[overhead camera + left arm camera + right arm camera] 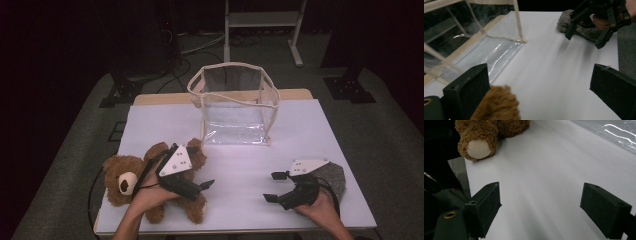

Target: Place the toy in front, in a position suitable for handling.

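Observation:
A brown teddy bear (125, 180) lies on its back at the front left of the white table (300, 125). My left gripper (205, 186) hovers over the bear's belly and points right. Its jaws are open, and a tuft of the bear's fur (499, 105) sits just inside the left jaw without being pinched. A clear plastic bag with cream trim (235, 100) stands upright and open at the back middle. At the front right my right gripper (274, 187) is open and empty and points left toward the bear's foot (481, 135).
A grey fuzzy object (334, 176) lies behind the right hand near the table's right edge, seen in the left gripper view as a grey lump (564, 22) behind the right gripper (584, 40). Bare white tabletop lies between the grippers and the bag (486, 50).

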Demonstrator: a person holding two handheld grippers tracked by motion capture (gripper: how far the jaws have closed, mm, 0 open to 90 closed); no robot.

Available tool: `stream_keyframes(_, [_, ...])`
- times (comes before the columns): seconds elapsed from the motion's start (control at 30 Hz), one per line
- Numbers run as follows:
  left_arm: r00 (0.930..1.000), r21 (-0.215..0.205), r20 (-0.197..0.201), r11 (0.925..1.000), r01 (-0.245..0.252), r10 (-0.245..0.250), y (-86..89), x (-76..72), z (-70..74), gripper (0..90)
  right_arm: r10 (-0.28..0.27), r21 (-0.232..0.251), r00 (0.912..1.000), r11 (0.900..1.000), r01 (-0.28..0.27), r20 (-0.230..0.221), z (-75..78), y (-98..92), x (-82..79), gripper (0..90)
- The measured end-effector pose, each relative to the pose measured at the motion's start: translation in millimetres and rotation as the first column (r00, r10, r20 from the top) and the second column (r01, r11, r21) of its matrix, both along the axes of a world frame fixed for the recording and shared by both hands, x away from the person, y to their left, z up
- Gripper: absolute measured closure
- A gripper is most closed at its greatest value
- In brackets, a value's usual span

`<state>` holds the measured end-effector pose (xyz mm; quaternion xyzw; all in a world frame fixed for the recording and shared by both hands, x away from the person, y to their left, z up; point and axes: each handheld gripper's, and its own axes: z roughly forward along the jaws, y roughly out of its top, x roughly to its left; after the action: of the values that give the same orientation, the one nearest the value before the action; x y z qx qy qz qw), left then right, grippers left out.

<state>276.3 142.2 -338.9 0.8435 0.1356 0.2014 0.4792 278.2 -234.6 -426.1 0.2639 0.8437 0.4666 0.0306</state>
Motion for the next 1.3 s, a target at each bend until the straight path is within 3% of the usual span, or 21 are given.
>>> stream_keyframes(0.13, [0.9982,0.01,0.033,0.9987,-0.051,0.051,23.1,-1.2,7.2,1.9,0.009,-0.006,0.9999,1.0,-0.009,-0.011,-1.7,5.2,-0.5,15.0])
stream_keyframes(0.4, [0.9951,0.001,0.034,0.9957,-0.093,0.093,51.0,0.5,9.7,1.9,0.024,-0.018,0.9996,1.0,-0.025,-0.016,-3.0,10.8,-0.7,15.0])
stream_keyframes(0.6, [0.9898,0.017,0.036,0.9902,-0.139,0.138,69.6,5.9,11.6,1.9,0.046,-0.03,0.9988,0.999,-0.046,-0.015,-1.8,17.6,-2.8,15.0])
stream_keyframes(0.8, [0.986,0.029,0.03,0.9859,-0.165,0.164,85.5,13.6,10.9,5.5,0.087,-0.012,0.9961,0.996,-0.087,-0.016,4.3,29.0,-2.3,15.0])
stream_keyframes(1.1, [0.98,0.054,0.031,0.9787,-0.198,0.196,101.3,24.6,3.9,7.8,0.191,-0.031,0.9815,0.981,-0.191,0.007,24.2,67.3,1.1,14.9])
stream_keyframes(1.17, [0.9829,0.062,0.023,0.981,-0.184,0.183,104.2,28.2,-0.4,15.3,0.219,-0.021,0.9756,0.975,-0.219,0.0,29.5,80.3,2.4,15.0])
stream_keyframes(1.3, [0.9824,0.079,0.008,0.9793,-0.186,0.186,107.3,32.8,-4.9,19.1,0.245,-0.023,0.9694,0.969,-0.245,-0.004,33.1,91.2,2.9,14.9])
